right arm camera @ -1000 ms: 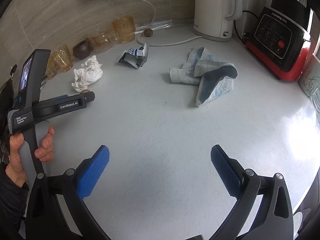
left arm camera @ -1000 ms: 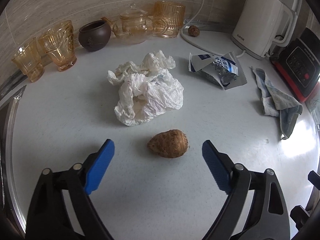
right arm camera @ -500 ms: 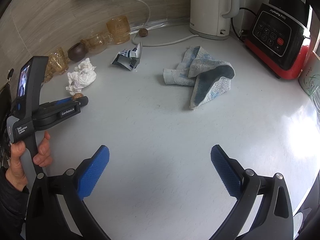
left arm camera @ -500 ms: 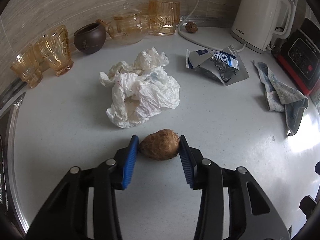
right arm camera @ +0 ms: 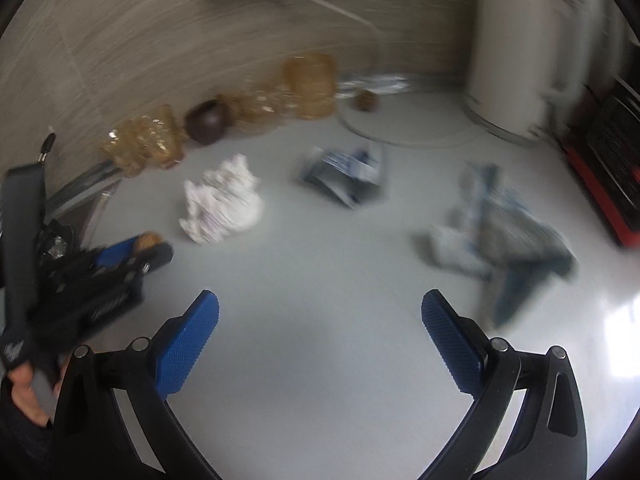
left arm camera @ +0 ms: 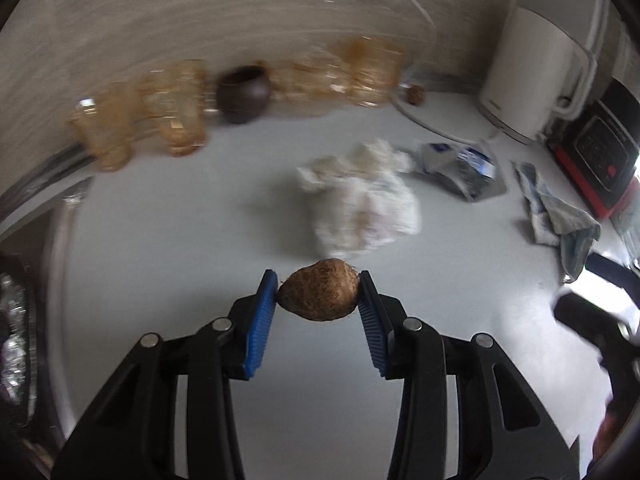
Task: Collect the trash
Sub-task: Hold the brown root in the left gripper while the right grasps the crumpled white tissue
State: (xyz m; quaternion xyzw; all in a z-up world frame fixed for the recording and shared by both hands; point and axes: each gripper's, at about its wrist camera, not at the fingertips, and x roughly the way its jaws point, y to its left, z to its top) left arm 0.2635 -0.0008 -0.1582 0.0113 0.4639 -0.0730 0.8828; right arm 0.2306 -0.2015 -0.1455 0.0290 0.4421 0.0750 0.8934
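I have the left gripper [left arm camera: 318,294] clenched on the brown husky lump [left arm camera: 319,295], its blue pads pressing both ends; a second ago those jaws stood wide apart with the lump lying loose on the counter [left arm camera: 180,248] between them. Half a second ago they had already closed on it. In my left wrist view the lump sits at lower centre, and I can no longer see its shadow right beneath it as before, so I read it as lifted clear, though the blur keeps me from being certain.

The crumpled white tissue [left arm camera: 362,204] now lies just above and right of the lump, where earlier it was above and to the left. The torn blue-and-silver packet [left arm camera: 460,170] lies right of the tissue, and the blue-grey cloth [left arm camera: 560,220] is at the right edge. The amber glasses [left arm camera: 176,116] and dark brown pot [left arm camera: 243,94] have slid lower in the frame and are smeared by motion.

In the right wrist view my right gripper [right arm camera: 320,340] stays released, jaws wide with only bare counter between them. The tissue, packet and cloth all sit lower and larger than a second ago. At the left edge a hand [right arm camera: 24,390] holds the left tool, the lump showing at its tip.
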